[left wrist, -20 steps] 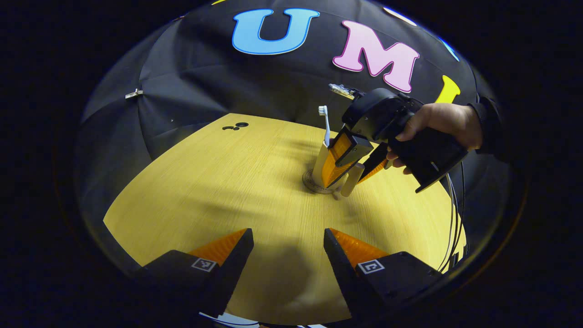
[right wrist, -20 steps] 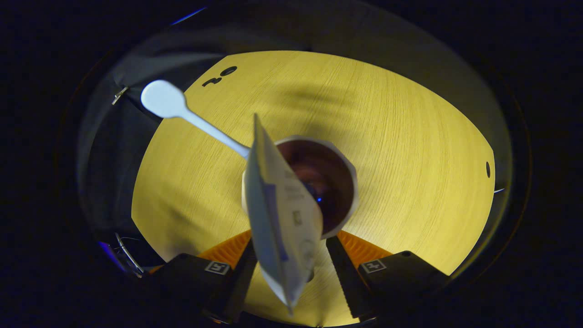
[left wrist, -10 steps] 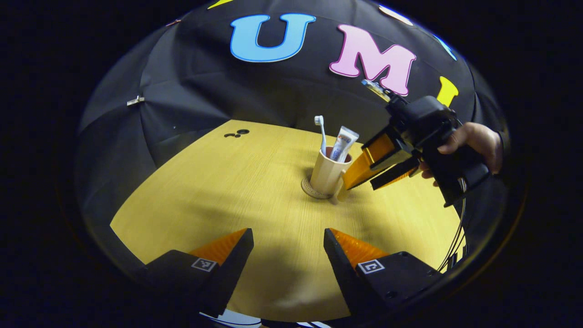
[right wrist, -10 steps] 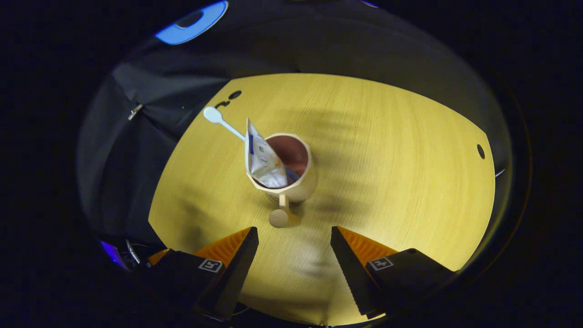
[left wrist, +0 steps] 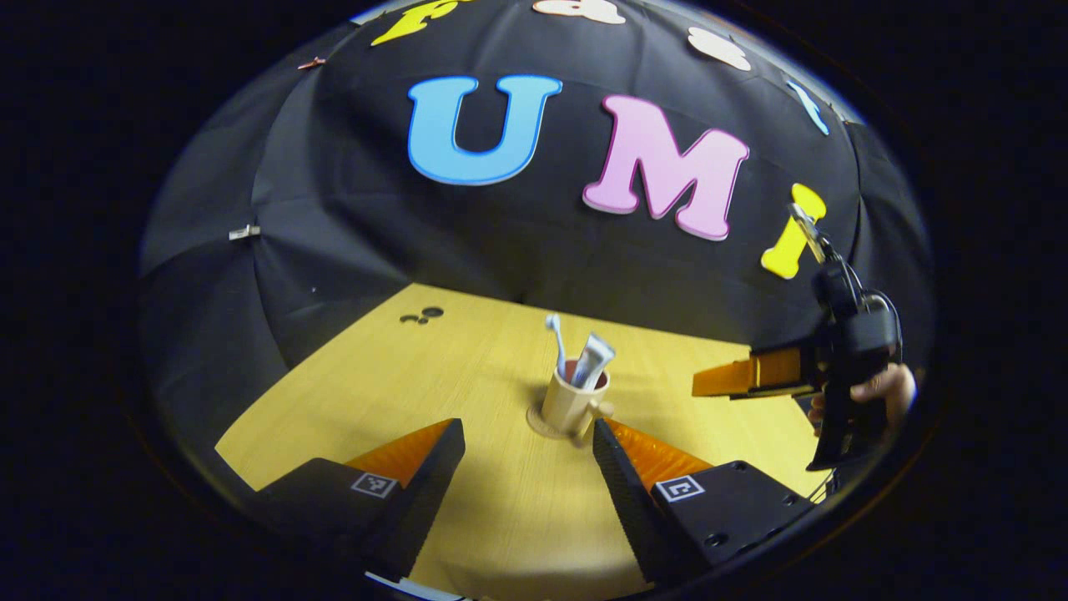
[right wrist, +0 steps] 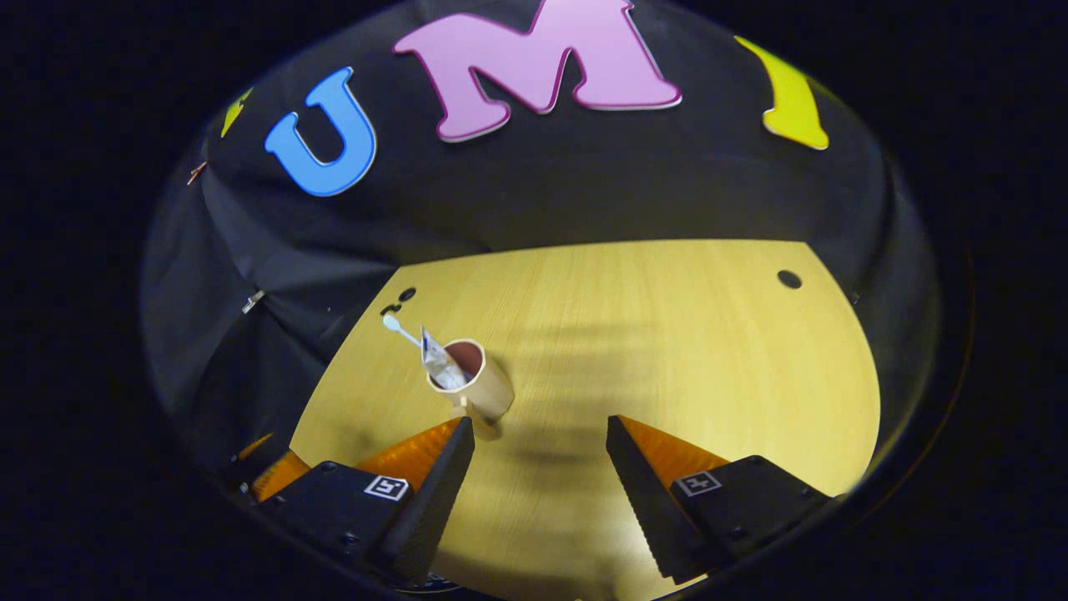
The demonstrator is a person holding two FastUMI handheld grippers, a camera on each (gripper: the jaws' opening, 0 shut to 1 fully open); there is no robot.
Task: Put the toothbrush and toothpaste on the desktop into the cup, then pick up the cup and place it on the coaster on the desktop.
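Cream-coloured and glossy, the cup [left wrist: 568, 403] stands upright on the round coaster [left wrist: 538, 426] out in the middle of the counter [left wrist: 467, 517], well away from every edge, and by the look of it your job is finished: the toothbrush [left wrist: 556, 335] and the toothpaste [left wrist: 591, 361] both rise out of the cup's mouth, and the cup rests on the coaster. In the left gripper view the brush leans toward the far edge with its head up, and the white tube stands just beside it, crimped end up, both resting against the rim. The cup's inside shows a reddish brown, and a small stubby handle juts toward your right side. From the right gripper view you see the cup [right wrist: 473, 386] near the counter's left edge, brush head [right wrist: 390, 320] pointing toward the far left corner, where a few small dark holes mark the wood. Your left hand-held gripper [left wrist: 529, 455] hangs wide and empty above the near edge, touching nothing. Your right hand-held gripper [right wrist: 541, 455] is likewise spread wide with nothing between its fingers; in the left gripper view it [left wrist: 726, 382] sits well apart from the cup, over the right side, with your hand [left wrist: 884, 392] on its grip. Nothing looks left to do.
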